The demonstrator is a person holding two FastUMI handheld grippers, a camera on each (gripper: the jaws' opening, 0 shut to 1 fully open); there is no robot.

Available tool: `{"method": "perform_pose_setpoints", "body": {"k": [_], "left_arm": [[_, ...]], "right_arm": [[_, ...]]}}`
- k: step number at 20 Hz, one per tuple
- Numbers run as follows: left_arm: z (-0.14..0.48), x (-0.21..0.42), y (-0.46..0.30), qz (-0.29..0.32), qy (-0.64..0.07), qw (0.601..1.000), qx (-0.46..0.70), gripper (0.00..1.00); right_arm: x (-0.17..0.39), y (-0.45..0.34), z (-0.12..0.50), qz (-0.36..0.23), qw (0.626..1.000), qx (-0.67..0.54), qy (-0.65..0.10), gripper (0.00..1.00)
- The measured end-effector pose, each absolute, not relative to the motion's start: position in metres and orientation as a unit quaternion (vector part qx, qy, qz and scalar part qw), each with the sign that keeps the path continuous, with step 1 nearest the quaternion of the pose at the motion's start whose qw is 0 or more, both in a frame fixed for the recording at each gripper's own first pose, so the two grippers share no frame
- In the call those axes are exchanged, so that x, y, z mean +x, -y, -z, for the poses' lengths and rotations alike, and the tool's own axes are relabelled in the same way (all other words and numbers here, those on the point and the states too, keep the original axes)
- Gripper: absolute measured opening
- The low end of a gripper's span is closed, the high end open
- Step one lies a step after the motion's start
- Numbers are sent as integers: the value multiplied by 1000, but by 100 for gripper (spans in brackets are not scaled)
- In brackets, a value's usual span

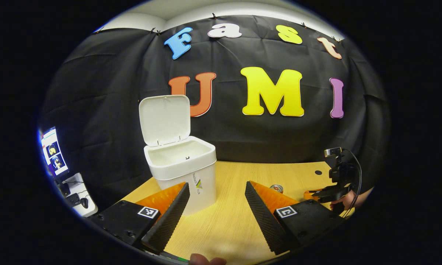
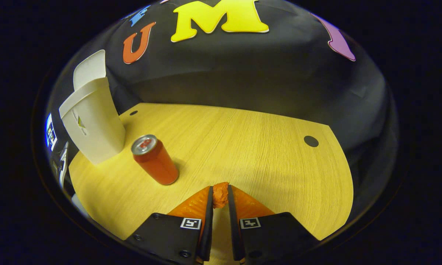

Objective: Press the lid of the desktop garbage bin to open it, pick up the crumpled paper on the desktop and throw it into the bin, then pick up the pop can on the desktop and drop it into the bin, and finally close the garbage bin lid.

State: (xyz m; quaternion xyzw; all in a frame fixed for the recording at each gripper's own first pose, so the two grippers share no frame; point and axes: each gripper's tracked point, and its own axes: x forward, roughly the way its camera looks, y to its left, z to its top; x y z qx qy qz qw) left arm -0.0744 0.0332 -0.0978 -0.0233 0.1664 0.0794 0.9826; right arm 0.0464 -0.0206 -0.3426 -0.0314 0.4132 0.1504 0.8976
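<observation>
The white desktop bin [image 1: 180,165] stands on the wooden table with its lid [image 1: 165,119] swung up and the inside showing. My left gripper [image 1: 217,186] is open just in front of the bin, a little to its right, with nothing between its fingers. My right gripper [image 2: 220,191] is shut on the small orange crumpled paper [image 2: 220,197], held low over the table. The red pop can [image 2: 154,160] stands upright to the left of the right gripper, beside the bin [image 2: 94,129]. In the left gripper view the can's top [image 1: 276,188] peeks over a finger, and the right gripper [image 1: 318,193] sits at far right, held by a hand.
The wooden table [image 2: 243,147] has a round dark hole [image 2: 311,141] near its far right corner and another by the bin. A lit monitor [image 1: 53,151] and a side desk with a mouse [image 1: 77,198] lie off to the left.
</observation>
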Motion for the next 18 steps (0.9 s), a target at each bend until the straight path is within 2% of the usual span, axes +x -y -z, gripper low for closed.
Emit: {"method": "perform_pose_setpoints", "body": {"k": [10,18], "left_arm": [[129,-70,-61,-75,-167,982,-52,100],[131,-96,-118,-114,-162,978,-61,100]], "right_arm": [[48,-85,164,-245,925,-27,-288,23],[55,-239,100,-351,906,-40,-232,23]]}}
